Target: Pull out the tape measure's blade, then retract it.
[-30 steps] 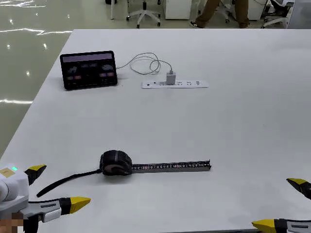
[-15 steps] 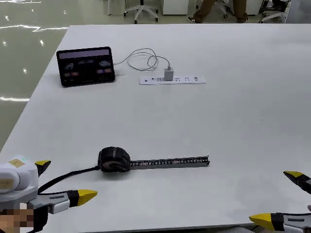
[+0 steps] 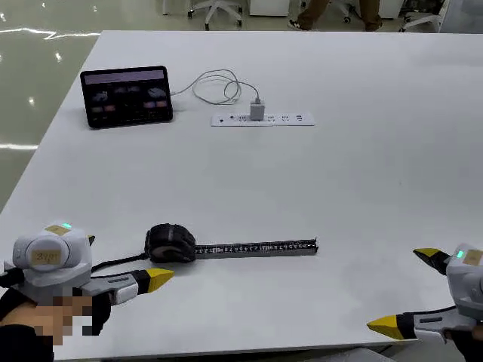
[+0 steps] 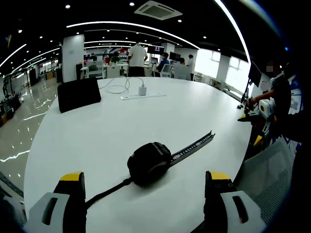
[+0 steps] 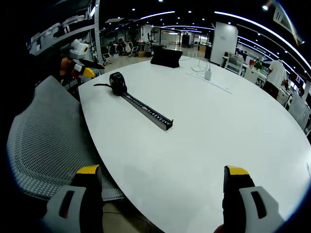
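A black tape measure [image 3: 170,243] lies on the white table [image 3: 302,173] with a stretch of its blade [image 3: 256,247] pulled out to the right and a black strap trailing left. My left gripper [image 3: 124,260] is open just left of the case, its yellow tips either side of the strap without touching the case [image 4: 148,162]. My right gripper [image 3: 406,290] is open at the table's near right, well clear of the blade's end hook [image 3: 315,245]. From the right gripper view, the case [image 5: 117,82] and blade [image 5: 146,109] lie far ahead of the open gripper [image 5: 163,170].
A dark tablet [image 3: 126,96] stands propped at the back left. A white power strip [image 3: 262,119] with a charger and looped cable [image 3: 219,87] lies beside it. The table's near edge runs just under both grippers; a grey mesh chair [image 5: 43,145] sits below it.
The head camera has tilted down a little. My left gripper has moved up and closer to the tape case, and the right has come further into view. The blade's length looks unchanged.
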### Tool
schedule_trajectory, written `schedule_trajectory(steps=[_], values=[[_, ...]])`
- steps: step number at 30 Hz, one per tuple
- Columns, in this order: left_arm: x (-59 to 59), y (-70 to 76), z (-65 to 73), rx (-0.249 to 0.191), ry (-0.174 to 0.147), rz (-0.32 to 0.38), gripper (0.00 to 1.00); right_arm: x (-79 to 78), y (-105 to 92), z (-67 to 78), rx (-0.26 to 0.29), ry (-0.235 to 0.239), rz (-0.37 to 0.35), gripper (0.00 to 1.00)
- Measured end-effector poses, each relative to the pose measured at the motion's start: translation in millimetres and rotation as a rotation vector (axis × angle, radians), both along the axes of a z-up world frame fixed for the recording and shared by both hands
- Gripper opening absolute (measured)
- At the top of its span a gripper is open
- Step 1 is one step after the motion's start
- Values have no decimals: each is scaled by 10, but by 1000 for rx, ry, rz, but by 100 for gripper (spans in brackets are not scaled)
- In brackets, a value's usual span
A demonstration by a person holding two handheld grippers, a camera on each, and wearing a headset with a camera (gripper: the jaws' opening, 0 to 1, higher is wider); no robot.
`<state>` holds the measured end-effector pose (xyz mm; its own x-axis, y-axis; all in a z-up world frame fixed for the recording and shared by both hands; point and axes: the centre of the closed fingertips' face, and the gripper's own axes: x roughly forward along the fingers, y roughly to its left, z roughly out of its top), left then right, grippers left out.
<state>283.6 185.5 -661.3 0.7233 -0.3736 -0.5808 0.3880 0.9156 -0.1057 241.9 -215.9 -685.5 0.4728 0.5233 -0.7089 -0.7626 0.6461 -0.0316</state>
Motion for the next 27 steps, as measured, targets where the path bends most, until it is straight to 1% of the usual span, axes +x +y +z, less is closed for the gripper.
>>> schedule_trajectory(steps=[2,4,5,6,7,9,10,13,15,16,17,19,22,23,24,25,27], values=[[43,20,9,8,-8,28,99,45,17,-1,-7,-1,11,100],[91,13,29,4,-26,52,99,110,36,11,-13,-8,28,100],[111,24,24,12,-31,64,99,135,48,18,-16,-12,33,100],[130,26,13,21,-30,74,100,178,59,28,-19,-16,42,100],[141,21,11,20,-28,78,100,204,68,32,-20,-17,48,100],[155,-34,6,-14,-10,96,100,235,126,55,-32,-22,68,100],[169,-76,-1,-22,-6,100,100,266,141,56,-36,-22,80,100],[212,-138,-37,-12,-9,112,100,341,177,67,-43,-23,105,100],[268,-156,-62,-6,-20,131,100,410,204,60,-43,-24,118,100],[296,-168,-79,-4,-29,150,100,426,247,56,-48,-22,131,100],[310,-167,-100,5,-36,161,100,411,309,64,-51,-24,140,100],[324,-182,-184,15,-35,178,100,449,355,62,-64,-27,171,100],[341,-227,-279,-15,-32,187,100,488,411,37,-77,-22,194,100],[349,-246,-351,-7,-12,180,100,502,430,23,-80,-19,203,100],[359,-259,-376,4,-13,172,100,513,447,15,-80,-18,207,100],[397,-262,-423,19,-26,161,100,524,475,2,-78,-14,213,100],[423,-250,-486,36,-25,165,100,527,520,-11,-81,-8,222,100]])
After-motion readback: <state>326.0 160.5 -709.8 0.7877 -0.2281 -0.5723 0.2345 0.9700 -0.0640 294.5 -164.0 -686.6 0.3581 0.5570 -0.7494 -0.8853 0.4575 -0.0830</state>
